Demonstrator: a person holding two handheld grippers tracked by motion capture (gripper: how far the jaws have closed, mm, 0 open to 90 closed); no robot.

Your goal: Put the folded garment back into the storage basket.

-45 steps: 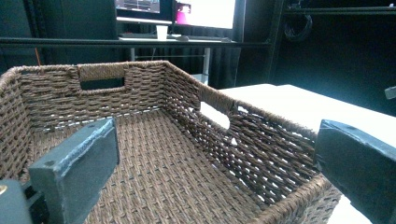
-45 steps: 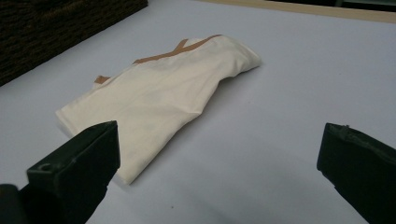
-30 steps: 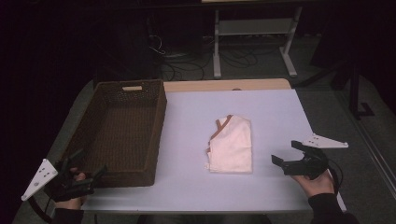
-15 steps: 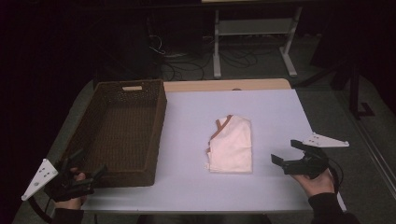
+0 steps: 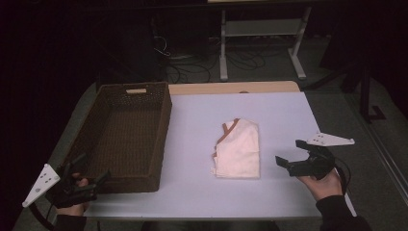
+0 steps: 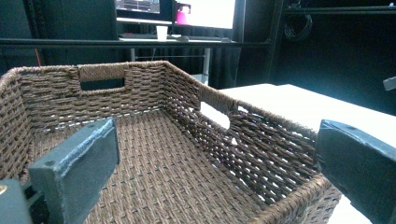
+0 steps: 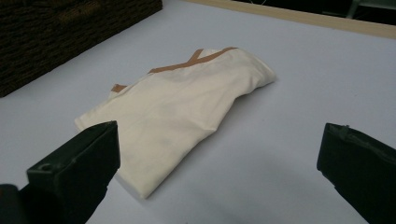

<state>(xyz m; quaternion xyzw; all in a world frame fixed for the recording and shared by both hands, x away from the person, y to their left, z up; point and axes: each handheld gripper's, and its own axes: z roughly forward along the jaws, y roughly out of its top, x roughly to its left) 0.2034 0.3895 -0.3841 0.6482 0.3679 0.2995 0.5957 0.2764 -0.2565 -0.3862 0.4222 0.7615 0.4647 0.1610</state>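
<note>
A folded cream garment (image 5: 238, 149) with a tan trimmed neckline lies in the middle of the white table (image 5: 269, 108). In the right gripper view the garment (image 7: 182, 107) lies just ahead of the wide-apart jaws. My right gripper (image 5: 289, 155) is open, resting a little to the garment's right with nothing in it. A brown woven basket (image 5: 124, 134) stands at the table's left, its inside bare (image 6: 154, 168). My left gripper (image 5: 91, 171) is open at the basket's near left corner, holding nothing.
The basket has cut-out handles in its far wall (image 6: 102, 78) and right wall (image 6: 215, 114). Beyond the table stand a metal rack (image 5: 262, 33) and cables on the floor (image 5: 192, 62). A wooden strip (image 5: 231, 87) edges the table's far side.
</note>
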